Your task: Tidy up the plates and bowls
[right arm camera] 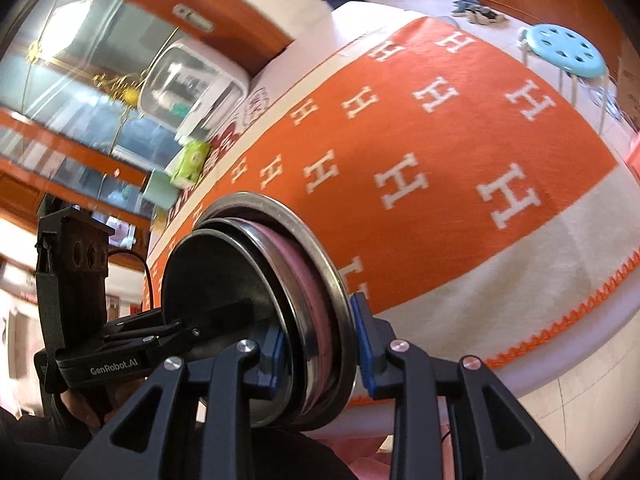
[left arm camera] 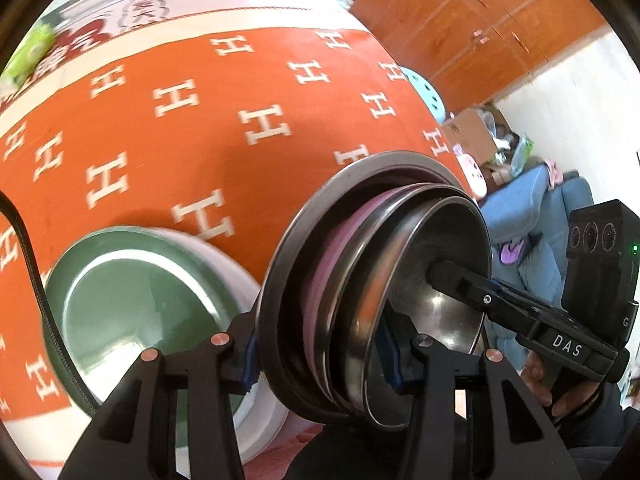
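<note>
1. Plainly clamped from both sides: stack of plates and bowls [left arm camera: 360, 280], tipped on edge above the table's near edge.
2. Left gripper [left arm camera: 316, 356] pinching the stack across its rims.
3. Right gripper [right arm camera: 320, 344] pinching the same stack opposite.
4. Beside the stack, resting on the orange cloth [left arm camera: 180, 120]: green bowl [left arm camera: 132, 304].

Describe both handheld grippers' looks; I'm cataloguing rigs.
Both are matte black with blue finger pads and round metal pivot pins. The right gripper is marked "DAS"; the left gripper reads "GenRobot.AI" and trails a black cable.
</note>
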The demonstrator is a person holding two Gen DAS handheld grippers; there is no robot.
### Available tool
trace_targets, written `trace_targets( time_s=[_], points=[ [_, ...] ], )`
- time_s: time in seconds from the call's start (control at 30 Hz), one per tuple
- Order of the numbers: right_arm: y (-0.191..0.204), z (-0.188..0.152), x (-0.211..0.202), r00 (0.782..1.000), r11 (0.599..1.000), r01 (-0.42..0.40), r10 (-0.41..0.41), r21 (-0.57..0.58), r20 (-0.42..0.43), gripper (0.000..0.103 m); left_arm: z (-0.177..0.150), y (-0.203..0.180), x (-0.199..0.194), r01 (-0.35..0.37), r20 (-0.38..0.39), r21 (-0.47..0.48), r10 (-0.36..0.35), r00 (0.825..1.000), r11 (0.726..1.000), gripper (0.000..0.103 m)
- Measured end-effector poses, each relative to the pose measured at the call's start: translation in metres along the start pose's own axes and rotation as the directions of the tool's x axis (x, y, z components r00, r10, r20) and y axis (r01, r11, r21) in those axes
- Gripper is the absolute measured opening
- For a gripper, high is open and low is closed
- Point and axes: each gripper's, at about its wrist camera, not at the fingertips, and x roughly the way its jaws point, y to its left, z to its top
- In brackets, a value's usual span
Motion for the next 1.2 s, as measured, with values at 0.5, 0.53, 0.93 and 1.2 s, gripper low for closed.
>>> trace_targets(
  time_s=[0.5,0.53,0.93,1.2],
  points=[
    [0.062,-0.014,0.043,0.994,0.991,-0.045,0.032,-0.125,-0.109,0.029,-0.045,0.06,-0.04,-0.057,0.081,-0.148,0.07,0.994,0.987,0.045],
    [0.065,-0.015,0.046,0.993,0.991,-0.045,0.03,-0.129,-0.112,0.029,-0.046,0.064,-0.042,-0.058,0.083,-0.152,0.072,0.994,0.987,0.045],
    [0.106,-0.025,0.084,0.991,0.99,0.008,-0.027,-0.143,-0.133,0.029,-0.043,0.116,-0.057,-0.077,0.111,-0.114,0.09,0.99,0.99,0.045],
    [0.12,-0.039,0.107,0.987,0.991,0.078,-0.093,-0.113,-0.133,0.031,-0.045,0.136,-0.055,-0.151,0.115,-0.032,0.154,0.981,0.988,0.046]
  ],
)
